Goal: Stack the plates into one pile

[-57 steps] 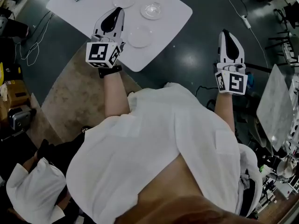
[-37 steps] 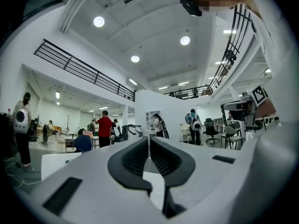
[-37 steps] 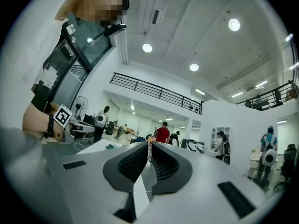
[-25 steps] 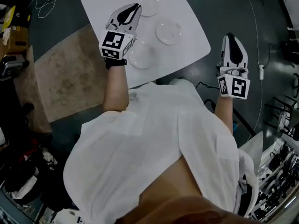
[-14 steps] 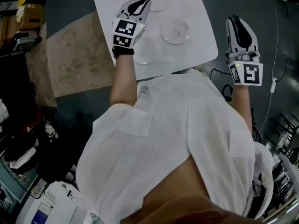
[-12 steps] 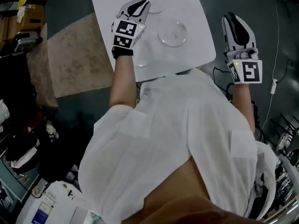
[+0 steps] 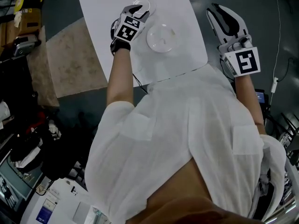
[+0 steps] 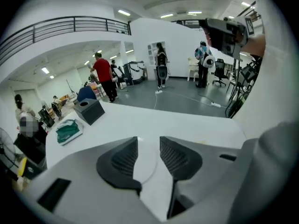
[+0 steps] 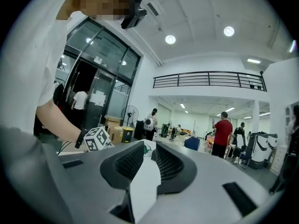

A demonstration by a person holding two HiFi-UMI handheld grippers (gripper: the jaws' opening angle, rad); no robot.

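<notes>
- reaching the left gripper (image 8: 149, 146) low across the white table (image 7: 182, 13) to the far plate (image 7: 145, 3), lined up with its rim for an edge grip.
- has just been opening its jaws to a middling gap; shows the plate's clear rim between the pads (image 8: 124, 160), not pressed, so grips nothing yet.
- leaves the nearer plate (image 7: 161, 37) flat and apart beside it, probably as the base of the pile.
- parks the right gripper (image 9: 149, 148) off the table's edge, raised, jaws at a narrow gap and empty, seemingly out of the way.
</notes>
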